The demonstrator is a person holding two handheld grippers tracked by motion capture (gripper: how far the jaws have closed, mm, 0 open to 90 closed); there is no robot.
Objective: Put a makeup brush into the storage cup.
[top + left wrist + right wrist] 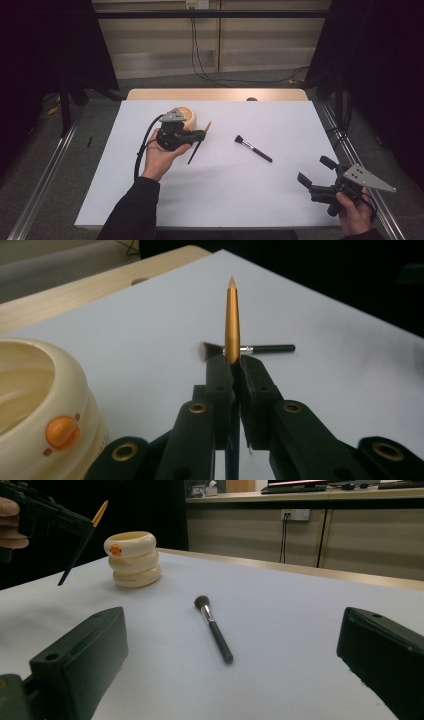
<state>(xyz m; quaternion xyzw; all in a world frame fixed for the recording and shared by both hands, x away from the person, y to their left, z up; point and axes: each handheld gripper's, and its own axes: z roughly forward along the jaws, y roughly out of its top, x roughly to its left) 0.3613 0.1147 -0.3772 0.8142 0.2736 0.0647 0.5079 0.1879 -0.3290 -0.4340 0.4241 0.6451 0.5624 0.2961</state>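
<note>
We see the left gripper (199, 135) clamped on a thin brush (199, 142) with a gold, pointed upper part and a dark lower handle; the brush hangs tilted in the air just right of the cream holder (189, 116), clear of the white sheet (280, 190). We judge the pick-up done and the placing into the holder left to do. A second brush (253, 148), with dark bristles and a black handle, lies flat on the sheet near the middle, untouched, so we take it as the remaining item. The holder, a ringed cup with an orange mark (62, 432), stands upright at the far left; what we see of its inside looks empty. The right gripper (314, 174) waits at the near right, jaws wide, holding nothing.
</note>
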